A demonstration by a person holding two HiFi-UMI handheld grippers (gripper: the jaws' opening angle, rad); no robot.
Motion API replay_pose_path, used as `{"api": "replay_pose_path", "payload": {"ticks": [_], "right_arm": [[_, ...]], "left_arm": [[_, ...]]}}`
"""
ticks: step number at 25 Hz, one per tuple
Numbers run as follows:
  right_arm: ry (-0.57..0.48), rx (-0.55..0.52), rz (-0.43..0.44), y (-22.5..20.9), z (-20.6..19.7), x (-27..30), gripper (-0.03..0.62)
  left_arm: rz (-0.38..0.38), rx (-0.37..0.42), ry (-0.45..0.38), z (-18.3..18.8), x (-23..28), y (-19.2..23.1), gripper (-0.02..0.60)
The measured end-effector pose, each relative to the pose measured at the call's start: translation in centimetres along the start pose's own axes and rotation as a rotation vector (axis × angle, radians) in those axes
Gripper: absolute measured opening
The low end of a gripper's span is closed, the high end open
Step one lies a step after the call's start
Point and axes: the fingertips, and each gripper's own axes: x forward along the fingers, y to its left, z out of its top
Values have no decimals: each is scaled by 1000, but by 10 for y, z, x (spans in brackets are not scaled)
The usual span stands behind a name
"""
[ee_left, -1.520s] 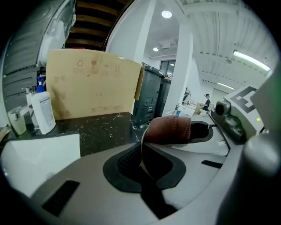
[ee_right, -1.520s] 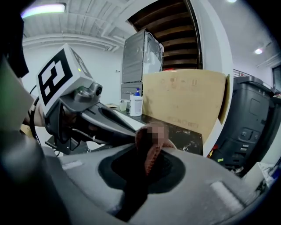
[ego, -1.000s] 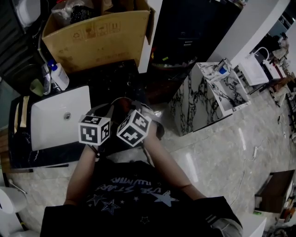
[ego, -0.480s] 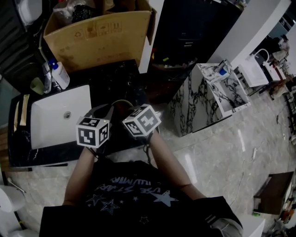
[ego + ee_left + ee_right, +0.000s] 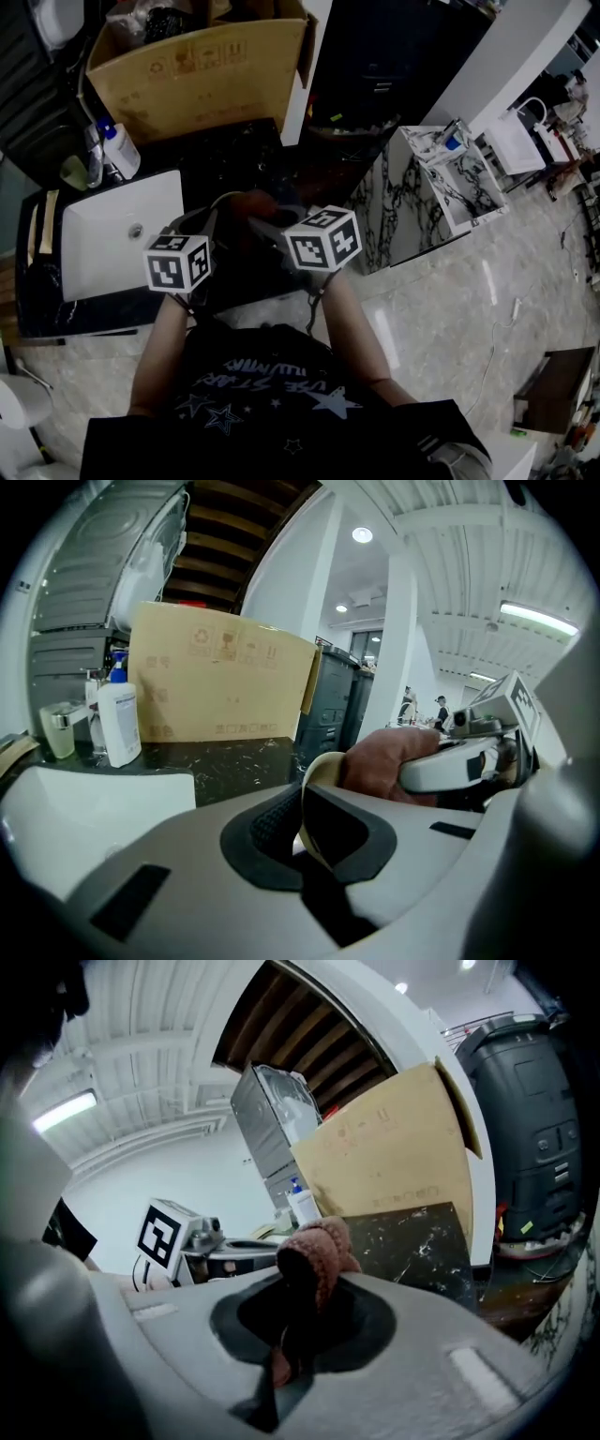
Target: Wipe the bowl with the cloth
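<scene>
My left gripper (image 5: 305,829) is shut on the rim of the cream bowl (image 5: 319,769), which it holds tilted over the black counter. A reddish-brown cloth (image 5: 394,757) presses into the bowl's mouth, pinched in my right gripper (image 5: 457,766). In the right gripper view the cloth (image 5: 316,1246) bulges out between the shut jaws of the right gripper (image 5: 284,1335), with the left gripper's marker cube (image 5: 172,1232) behind it. From the head view the bowl (image 5: 214,208) and cloth (image 5: 260,201) sit between the two cubes, left gripper (image 5: 197,234) and right gripper (image 5: 281,225).
A white sink (image 5: 112,234) is set in the black marble counter (image 5: 234,155) to the left. A soap bottle (image 5: 120,155) and a cup stand behind it. A large cardboard box (image 5: 197,75) fills the back. A marbled cabinet (image 5: 412,202) stands on the tiled floor at right.
The right gripper's cube has swung rightward, away from the left cube, and turned. The left gripper has shifted slightly left. The bowl and cloth now show between them.
</scene>
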Motion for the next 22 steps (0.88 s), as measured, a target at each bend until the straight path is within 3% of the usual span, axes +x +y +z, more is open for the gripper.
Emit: {"api": "replay_pose_path", "payload": {"ticks": [5, 10, 15, 19, 22], "right_arm": [[-60, 8, -130, -33, 9, -36, 46], [-33, 94, -140, -48, -17, -36, 46], [10, 119, -39, -22, -43, -1, 46], [-51, 124, 73, 7, -37, 27, 46], [-114, 159, 141, 19, -29, 36, 46]], "left_arm": [[56, -86, -27, 2, -6, 34, 20], [80, -172, -109, 22, -16, 51, 20], [8, -243, -188, 46, -18, 37, 20], [-115, -305, -199, 55, -13, 4, 20], [-147, -350, -205, 57, -15, -3, 20]]}}
